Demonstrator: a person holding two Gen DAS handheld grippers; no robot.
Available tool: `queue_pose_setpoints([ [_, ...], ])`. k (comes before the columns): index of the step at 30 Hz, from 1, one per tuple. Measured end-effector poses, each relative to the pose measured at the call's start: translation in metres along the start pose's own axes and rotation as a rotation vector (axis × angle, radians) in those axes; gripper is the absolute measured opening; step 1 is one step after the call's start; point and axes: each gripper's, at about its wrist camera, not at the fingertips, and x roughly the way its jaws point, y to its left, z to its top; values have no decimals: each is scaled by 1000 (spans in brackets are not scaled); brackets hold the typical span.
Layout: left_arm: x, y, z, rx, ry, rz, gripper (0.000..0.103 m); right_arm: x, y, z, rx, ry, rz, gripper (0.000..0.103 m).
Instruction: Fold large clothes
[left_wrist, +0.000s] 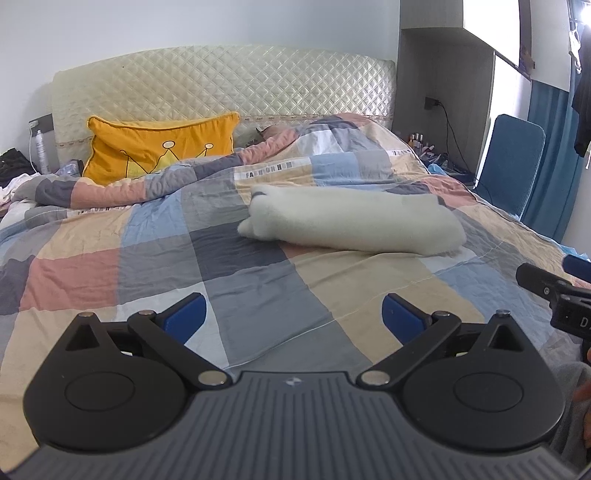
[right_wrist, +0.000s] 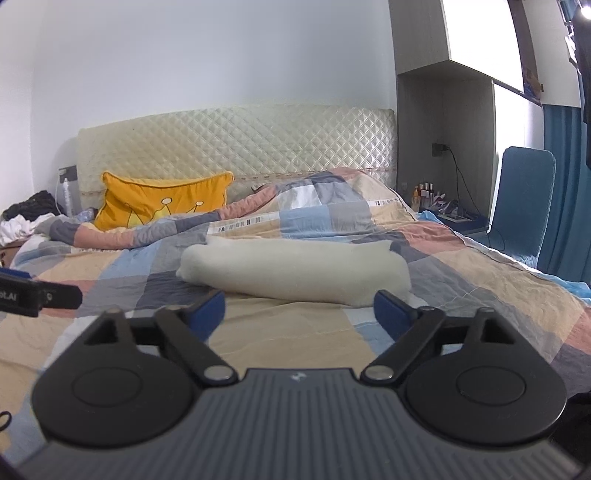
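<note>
The white garment (left_wrist: 351, 219) lay folded into a long bundle on the checked quilt (left_wrist: 147, 258), at about one o'clock from the left gripper (left_wrist: 293, 314) and well clear of it. In the right wrist view the same bundle sat at twelve o'clock, just beyond the right gripper (right_wrist: 299, 308), with its right end close above the right blue pad; whether pad and cloth touched could not be told.

Both claws stood wide apart with nothing between the blue pads, only bare quilt showing in the gaps. The left gripper hung over the grey and tan squares. The tip of the right gripper showed at three o'clock in the left view, and the left gripper's tip showed at nine o'clock in the right view.

A yellow pillow (left_wrist: 159, 146) with a crown design leaned against the quilted headboard (left_wrist: 221, 81) at eleven o'clock. A blue chair (left_wrist: 513, 162) stood beside the bed at two o'clock.
</note>
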Motion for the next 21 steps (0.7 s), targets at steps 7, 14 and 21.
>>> queue_pose_setpoints([
  [7, 1, 0, -3, -3, 4, -1, 103, 1, 1, 0, -7, 2, -16, 97],
  [14, 2, -2, -3, -4, 5, -6, 103, 3, -1, 1, 4, 20, -21, 97],
  [21, 1, -2, -3, -2, 6, -8, 103, 3, -3, 2, 17, 29, -17, 97],
])
